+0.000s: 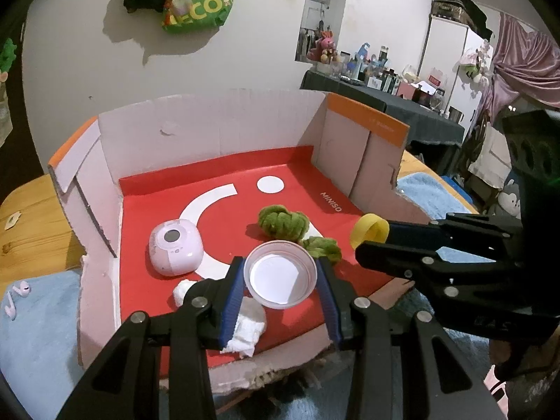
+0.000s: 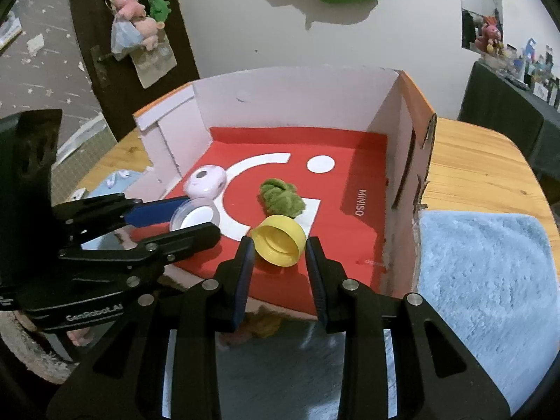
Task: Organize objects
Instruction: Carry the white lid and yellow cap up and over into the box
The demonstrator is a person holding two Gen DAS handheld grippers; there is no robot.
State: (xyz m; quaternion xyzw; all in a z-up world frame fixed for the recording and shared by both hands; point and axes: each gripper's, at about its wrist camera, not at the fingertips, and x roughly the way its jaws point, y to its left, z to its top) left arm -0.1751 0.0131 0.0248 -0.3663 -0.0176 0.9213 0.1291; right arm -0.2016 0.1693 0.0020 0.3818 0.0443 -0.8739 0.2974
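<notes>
Left claw (image 1: 280,276) grips clear lid (image 1: 280,274); right claw (image 2: 279,245) grips yellow cap (image 2: 278,239) over box (image 2: 297,105)

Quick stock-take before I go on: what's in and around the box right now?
cardboard box: 1, white walls, red floor, on wooden table
pink round gadget: 1, box floor, left
green fuzzy clumps: 2, box middle
white tissue: crumpled, box front
earbuds: 2, pink-white, on left blue towel
clear lid: 1, in left hand-held gripper
yellow cap: 1, in right hand-held gripper
</notes>
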